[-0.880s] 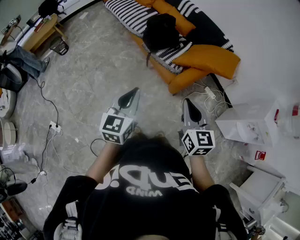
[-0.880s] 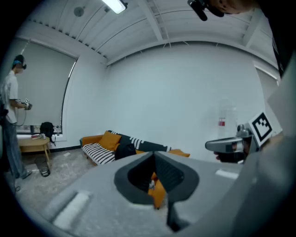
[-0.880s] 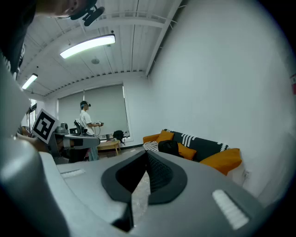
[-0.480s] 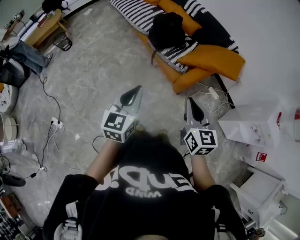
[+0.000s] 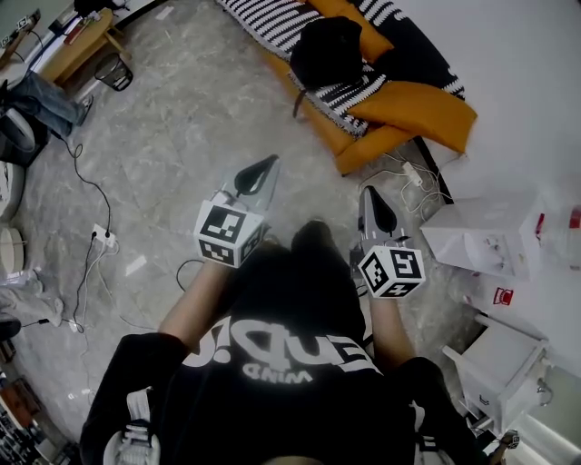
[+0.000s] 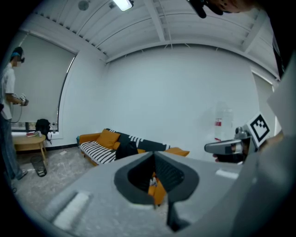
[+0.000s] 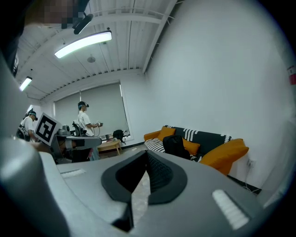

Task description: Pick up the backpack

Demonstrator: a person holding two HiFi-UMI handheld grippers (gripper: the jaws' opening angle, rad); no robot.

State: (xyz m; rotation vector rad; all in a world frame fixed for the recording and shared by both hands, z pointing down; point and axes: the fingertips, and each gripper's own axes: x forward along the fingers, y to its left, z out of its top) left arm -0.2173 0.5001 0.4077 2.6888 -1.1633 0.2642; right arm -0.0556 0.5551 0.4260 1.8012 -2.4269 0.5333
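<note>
the backpack [image 5: 329, 50] is black and sits on the seat of an orange sofa [image 5: 359, 150] at the top of the head view. it rests on a striped blanket [image 5: 259, 23], with an orange cushion [image 5: 418, 107] just beside it. it is well apart from both tools, ahead of them and slightly to the right, and the stretch between is marble floor [image 5: 182, 127].

the left tool [image 5: 263, 169] and the right tool [image 5: 370, 200] are held side by side in front of the person's chest. both point toward the sofa and tip a little downward. each has its jaws closed together with nothing between them. in the left gripper view the backpack [image 6: 126, 149] shows just above and left of the closed tips. in the right gripper view it [image 7: 175, 144] stands upright on the sofa, beyond the tips and to their right.

a white cord [image 5: 408, 177] lies on the floor by the near end of the sofa, ahead of the right tool. a white box [image 5: 481, 238] stands against the wall to the right. to the left, a black cable [image 5: 91, 195] trails across the floor to a power strip [image 5: 102, 242]. a wooden desk [image 5: 82, 56] and a wire basket [image 5: 113, 71] stand at the far left. another person [image 6: 7, 125] stands near that desk.
</note>
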